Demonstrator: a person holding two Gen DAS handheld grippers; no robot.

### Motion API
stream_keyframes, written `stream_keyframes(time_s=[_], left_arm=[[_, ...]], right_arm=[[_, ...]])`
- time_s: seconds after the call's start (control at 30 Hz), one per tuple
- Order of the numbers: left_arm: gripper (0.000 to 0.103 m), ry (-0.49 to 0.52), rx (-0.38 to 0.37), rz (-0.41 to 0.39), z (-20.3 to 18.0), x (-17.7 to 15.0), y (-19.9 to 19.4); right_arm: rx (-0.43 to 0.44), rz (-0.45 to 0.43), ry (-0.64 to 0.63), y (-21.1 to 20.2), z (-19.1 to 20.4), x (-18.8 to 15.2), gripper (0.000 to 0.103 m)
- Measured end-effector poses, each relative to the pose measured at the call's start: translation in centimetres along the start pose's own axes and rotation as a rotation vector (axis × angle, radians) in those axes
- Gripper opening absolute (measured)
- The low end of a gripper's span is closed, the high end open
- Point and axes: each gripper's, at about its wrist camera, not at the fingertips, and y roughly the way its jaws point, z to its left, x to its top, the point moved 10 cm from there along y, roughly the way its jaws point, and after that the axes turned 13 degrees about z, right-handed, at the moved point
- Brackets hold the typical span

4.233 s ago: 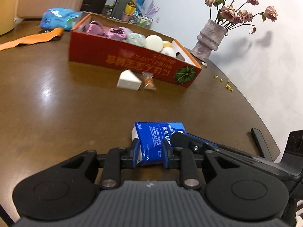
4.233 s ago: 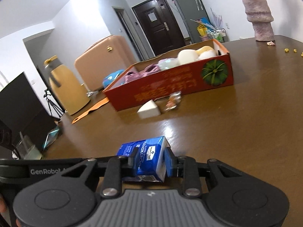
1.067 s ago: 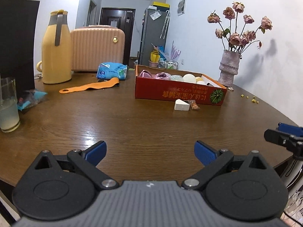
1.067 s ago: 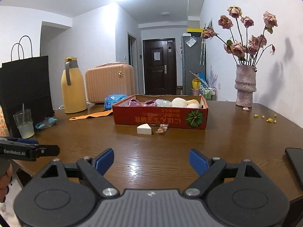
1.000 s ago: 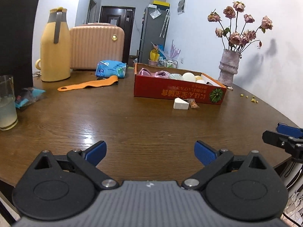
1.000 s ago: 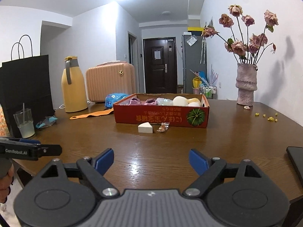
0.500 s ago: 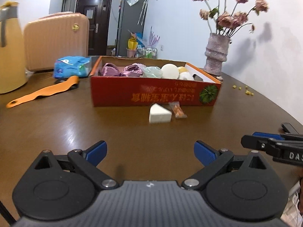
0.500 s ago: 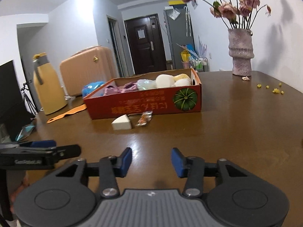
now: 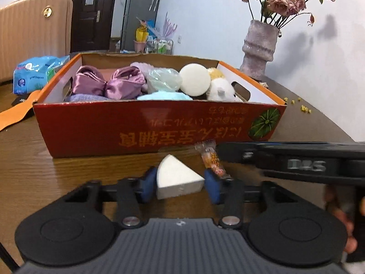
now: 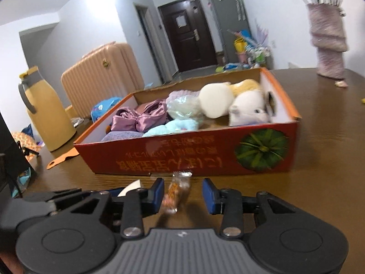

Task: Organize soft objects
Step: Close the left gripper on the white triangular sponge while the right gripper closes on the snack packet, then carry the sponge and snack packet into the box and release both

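The left gripper (image 9: 180,183) has just been closing, and the white wedge sponge (image 9: 176,179) sits between its blue pads (image 9: 148,182). The pads look like they touch the sponge on both sides, so it seems to be pinching it, ready to lift. The sponge rests on the brown table (image 9: 45,173), just in front of the red cardboard box (image 9: 146,127). The right gripper (image 10: 182,196) has its jaws partly spread, with the small candy wrapper (image 10: 175,191) lying between them. There is a gap on each side of the wrapper, so nothing is pinched there yet. Both tools are low and side by side because the two loose things lie next to each other by the box wall. The box probably stands near so the soft things can go right in. It already holds purple satin bows (image 9: 107,84), a round white puff (image 9: 195,80), a white plush toy (image 10: 248,109) and a light blue fluffy thing (image 10: 173,126). The left view shows the sponge well, and the right gripper from the side with fingers (image 9: 349,223) of the person's hand behind it. It also shows a blue wipes pack (image 9: 36,73). The right view shows only a corner of the sponge (image 10: 132,188). But it shows a yellow jug (image 10: 48,114) that the left view does not.
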Motion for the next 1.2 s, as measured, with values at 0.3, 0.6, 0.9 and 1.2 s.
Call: stream_keyframes(time_s=[0.3,0.6,0.9,1.2], left_arm=[[0.032,0.029,0.019,-0.006,0.3,-0.2,-0.7],[0.031,0.028,0.029,-0.051,0.1,-2.2,-4.6],[0.031,0.037,0.031,-0.087,-2.8,-7.0,-11.6],[0.031,0.092,0.026,-0.159,-5.9,-8.8,-16.8]], right_arm=[[-0.019,0.036,-0.077,3.3,1.5,0.1,0.016],[-0.014,0.031,-0.049,0.9,1.5,-2.2,0.014],[-0.002,-0.032,-0.038,-6.4,3.2,-6.7,0.014],[0.024,-0.111,-0.043,-12.4,5.2,-10.2,0.014]])
